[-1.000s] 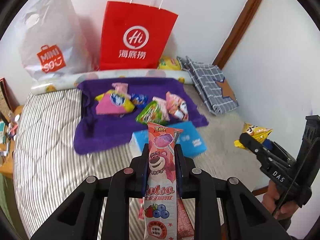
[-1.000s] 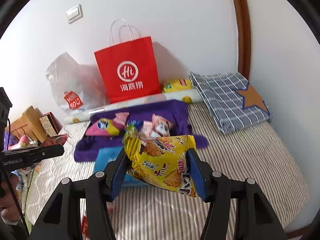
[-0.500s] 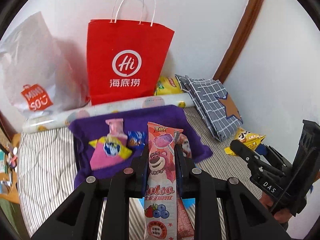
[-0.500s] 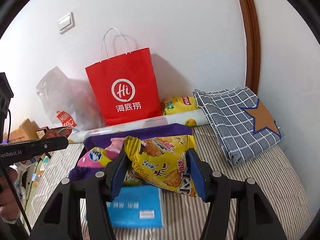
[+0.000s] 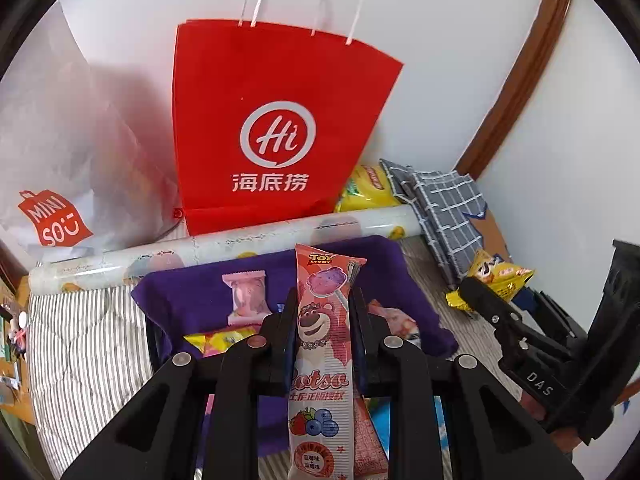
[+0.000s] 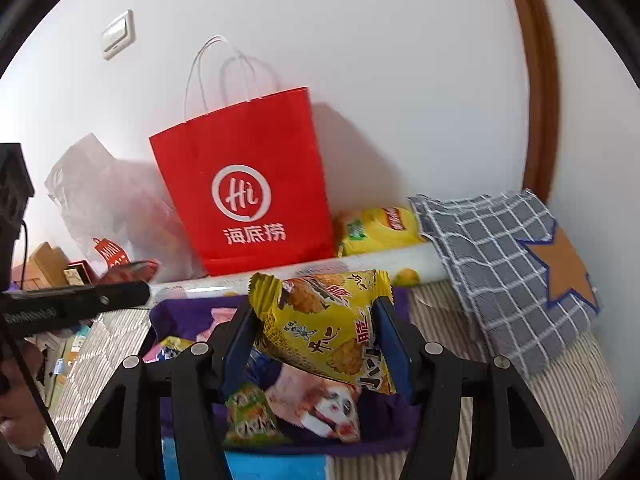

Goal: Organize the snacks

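1. Since a second ago you have carried both grippers forward over the bed: the red paper shopping bag with white handles (image 5: 280, 132) now looms much larger in both wrist views, and the purple cloth (image 5: 192, 296) sits right under the fingers instead of well ahead.
2. Your left gripper (image 5: 323, 316) is clamped tight on the long pink lollipop packet with a bear printed on it (image 5: 320, 344), which stands upright between the fingers; its lower end runs out of the frame.
3. Your right gripper (image 6: 316, 332) is partly closed, its blue pads pressing both sides of the yellow crinkled snack pouch (image 6: 328, 328); the pouch tilts slightly and covers most of the cloth behind it.
4. On the purple cloth, a small pink wrapped sweet (image 5: 246, 296) shows clearly, while a yellow wrapper (image 5: 216, 340) is mostly hidden by the left gripper's frame.
5. In the right view, a green packet (image 6: 248, 416) and a pink-and-white packet (image 6: 320, 404) lie below the pouch, both partly cut off by the fingers.
6. A blue flat pack (image 6: 276, 466) is only a strip at the bottom edge.
7. The white plastic bag (image 5: 60, 184) at the left is blurred.
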Tool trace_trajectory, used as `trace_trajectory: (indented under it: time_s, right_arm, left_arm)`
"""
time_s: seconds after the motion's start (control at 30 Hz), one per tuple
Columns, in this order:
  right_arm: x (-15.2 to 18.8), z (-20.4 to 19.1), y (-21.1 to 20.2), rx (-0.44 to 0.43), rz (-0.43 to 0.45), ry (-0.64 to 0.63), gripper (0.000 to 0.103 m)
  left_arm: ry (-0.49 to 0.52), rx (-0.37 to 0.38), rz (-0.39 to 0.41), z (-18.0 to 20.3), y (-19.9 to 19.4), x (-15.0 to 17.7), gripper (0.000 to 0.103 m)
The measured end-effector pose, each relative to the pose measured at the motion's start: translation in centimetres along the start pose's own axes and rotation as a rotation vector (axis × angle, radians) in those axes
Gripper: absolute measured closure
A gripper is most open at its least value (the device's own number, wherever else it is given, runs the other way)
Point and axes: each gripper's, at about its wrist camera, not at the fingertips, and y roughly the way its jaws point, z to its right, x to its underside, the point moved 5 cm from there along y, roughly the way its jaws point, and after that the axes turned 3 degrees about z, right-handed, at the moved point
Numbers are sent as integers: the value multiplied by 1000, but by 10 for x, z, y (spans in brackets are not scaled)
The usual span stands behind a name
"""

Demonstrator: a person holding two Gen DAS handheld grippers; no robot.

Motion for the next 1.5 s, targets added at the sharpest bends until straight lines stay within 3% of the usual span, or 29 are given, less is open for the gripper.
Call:
trace_trajectory:
  time_s: [0.27, 0.43, 1.5]
  right_arm:
    - [9, -6, 34, -40, -8, 0, 47]
    - [19, 2, 48, -23, -50, 12, 47]
    - [27, 11, 57, -25, -83, 33, 47]
  left_arm:
    - [-16, -13, -43, -19, 28, 0, 81]
    - [-36, -17, -66, -24, 39, 3, 81]
    - [-35, -35, -95, -25, 51, 9, 81]
